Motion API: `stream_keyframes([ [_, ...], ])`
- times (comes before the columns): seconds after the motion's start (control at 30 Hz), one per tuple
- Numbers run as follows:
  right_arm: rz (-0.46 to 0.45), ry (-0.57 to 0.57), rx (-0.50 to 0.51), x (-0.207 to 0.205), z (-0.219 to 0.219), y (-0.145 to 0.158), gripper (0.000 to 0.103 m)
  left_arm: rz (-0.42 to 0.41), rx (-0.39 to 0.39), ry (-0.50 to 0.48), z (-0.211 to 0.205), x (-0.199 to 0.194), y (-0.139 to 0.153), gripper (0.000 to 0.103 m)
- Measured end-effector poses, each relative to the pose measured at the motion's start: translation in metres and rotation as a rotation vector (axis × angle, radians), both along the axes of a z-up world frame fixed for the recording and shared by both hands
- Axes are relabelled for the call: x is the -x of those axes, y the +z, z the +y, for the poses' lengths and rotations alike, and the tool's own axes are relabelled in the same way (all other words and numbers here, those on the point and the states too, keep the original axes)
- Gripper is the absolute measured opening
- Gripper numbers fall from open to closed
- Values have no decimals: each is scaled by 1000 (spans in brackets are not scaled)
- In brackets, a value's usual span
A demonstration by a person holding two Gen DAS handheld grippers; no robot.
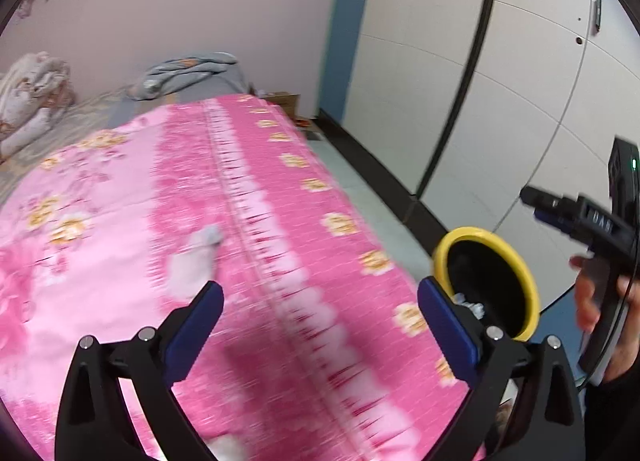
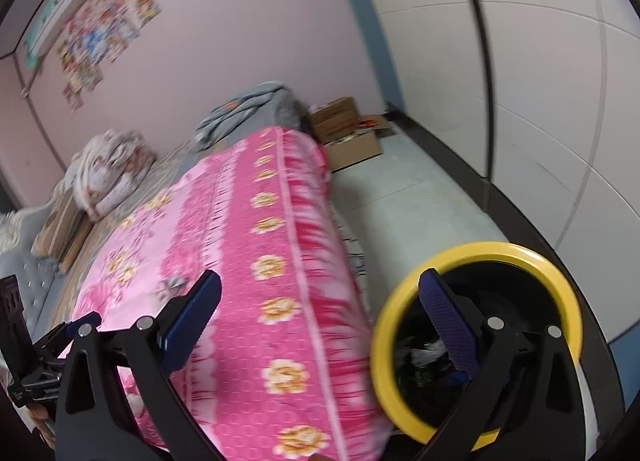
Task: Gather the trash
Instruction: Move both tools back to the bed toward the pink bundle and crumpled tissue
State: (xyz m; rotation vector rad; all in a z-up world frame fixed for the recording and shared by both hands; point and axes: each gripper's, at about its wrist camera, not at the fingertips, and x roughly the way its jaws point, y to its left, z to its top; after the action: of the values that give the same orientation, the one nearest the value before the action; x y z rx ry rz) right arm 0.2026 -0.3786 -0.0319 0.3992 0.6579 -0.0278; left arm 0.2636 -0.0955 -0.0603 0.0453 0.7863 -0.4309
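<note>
A crumpled white tissue point(image 1: 194, 261) lies on the pink flowered bedspread point(image 1: 280, 221), just ahead of my left gripper's point(image 1: 320, 301) left finger; it also shows small in the right wrist view point(image 2: 172, 285). Another white scrap point(image 1: 228, 447) sits at the bottom edge between the jaws. The left gripper is open and empty above the bed. A yellow-rimmed black trash bin point(image 2: 480, 337) stands on the floor beside the bed with trash inside; it also shows in the left wrist view point(image 1: 488, 281). My right gripper point(image 2: 320, 301) is open and empty over the bed's edge and bin.
Folded quilts point(image 2: 108, 169) and a grey blanket point(image 2: 244, 109) lie at the bed's far end. Cardboard boxes point(image 2: 344, 129) stand on the floor by the wall. White panelled wall with dark baseboard runs along the right. A narrow floor strip point(image 2: 408, 197) lies between bed and wall.
</note>
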Motion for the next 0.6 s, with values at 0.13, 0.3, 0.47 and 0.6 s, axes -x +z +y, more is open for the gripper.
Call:
stream_keyframes([
  [0.13, 9, 59, 56, -19, 40, 9, 95, 16, -18, 62, 46, 10, -5, 94],
  [0.3, 46, 165, 115, -44, 97, 8, 95, 36, -15, 128, 95, 21, -17, 94],
  [0.47, 105, 274, 109, -72, 151, -7, 95, 69, -14, 165, 122, 31, -40, 94],
  [0.6, 158, 330, 129, -91, 191, -24, 95, 91, -7, 167, 130, 34, -58, 94],
])
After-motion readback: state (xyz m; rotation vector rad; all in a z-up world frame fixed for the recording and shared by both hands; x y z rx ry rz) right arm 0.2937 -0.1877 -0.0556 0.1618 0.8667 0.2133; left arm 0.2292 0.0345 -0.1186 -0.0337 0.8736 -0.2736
